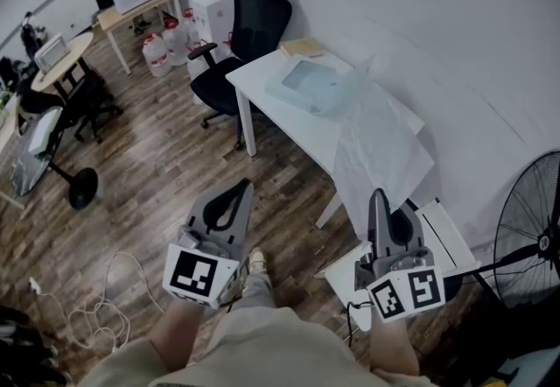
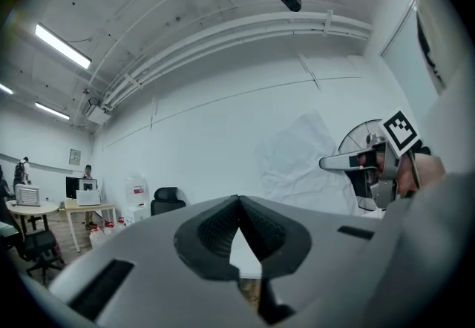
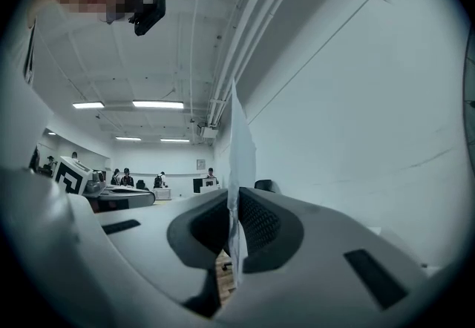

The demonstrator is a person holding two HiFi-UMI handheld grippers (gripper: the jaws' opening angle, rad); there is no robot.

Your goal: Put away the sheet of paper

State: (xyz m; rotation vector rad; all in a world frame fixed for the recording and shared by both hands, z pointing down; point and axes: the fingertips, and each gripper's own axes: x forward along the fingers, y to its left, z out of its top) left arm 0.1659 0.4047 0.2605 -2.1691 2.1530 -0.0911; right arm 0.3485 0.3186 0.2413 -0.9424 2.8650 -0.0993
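Sheet of paper hangs pinched btwn right gripper jaws, far edge prob. on white table; left gripper clenched, w/ nothing in it.

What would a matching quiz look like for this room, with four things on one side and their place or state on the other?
Things:
1 sheet of paper
2 office chair
3 fan
4 left gripper

Place or state:
A shut, holding nothing
B beside the far end of the table
C pinched in the right gripper
D at the person's far right

Pairs: 1-C, 2-B, 3-D, 4-A
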